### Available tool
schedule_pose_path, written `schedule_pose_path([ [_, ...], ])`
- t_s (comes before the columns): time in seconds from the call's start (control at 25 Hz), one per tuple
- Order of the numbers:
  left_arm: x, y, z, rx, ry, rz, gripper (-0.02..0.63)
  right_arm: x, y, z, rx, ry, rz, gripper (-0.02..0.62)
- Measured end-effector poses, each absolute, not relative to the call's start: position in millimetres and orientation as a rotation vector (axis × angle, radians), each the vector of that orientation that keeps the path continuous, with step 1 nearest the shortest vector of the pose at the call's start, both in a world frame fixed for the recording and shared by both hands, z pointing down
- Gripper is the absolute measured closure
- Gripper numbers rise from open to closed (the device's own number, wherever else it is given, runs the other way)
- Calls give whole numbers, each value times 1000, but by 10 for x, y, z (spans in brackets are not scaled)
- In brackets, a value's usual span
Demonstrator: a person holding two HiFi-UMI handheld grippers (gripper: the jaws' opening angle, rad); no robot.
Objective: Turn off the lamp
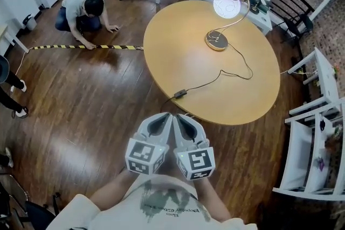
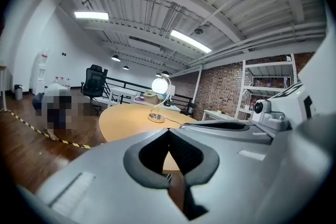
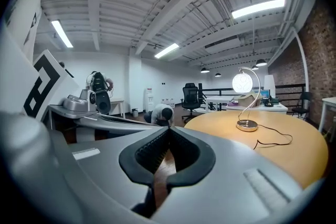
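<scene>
On round table point(image 1: 183, 46), lamp point(image 1: 216, 40) lit, globe point(image 1: 226, 5) glowing white on arched stem; left gripper point(image 1: 166, 116), right gripper point(image 1: 181, 116) jaws closed

The left gripper point(image 1: 159, 124) and right gripper point(image 1: 186, 125) sit close side by side at the lower centre of the head view, pointing up-frame. Each pair of jaws meets at the tips with nothing between. Bare forearms point(image 1: 110, 191) angle in from below.

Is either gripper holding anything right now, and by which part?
Nothing is held. The left gripper and right gripper are both shut and empty, short of the table; the lamp stands untouched.
</scene>
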State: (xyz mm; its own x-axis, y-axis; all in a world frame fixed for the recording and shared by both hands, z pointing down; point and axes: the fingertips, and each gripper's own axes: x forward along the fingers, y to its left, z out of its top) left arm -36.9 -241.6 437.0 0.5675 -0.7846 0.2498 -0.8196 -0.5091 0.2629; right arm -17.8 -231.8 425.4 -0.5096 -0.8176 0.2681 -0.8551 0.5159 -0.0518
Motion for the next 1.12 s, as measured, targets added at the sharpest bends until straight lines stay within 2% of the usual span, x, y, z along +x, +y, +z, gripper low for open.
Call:
schedule_pose_path([
  [0.32,-535,-2803,4604,2453,-1226,127,606,-172,-2780,4545,1497,-2439,259,595],
  [1.12,-392,-3459,5134,2375,-1213,209,606,292,-3726,5861,1423,-2190,413,595],
])
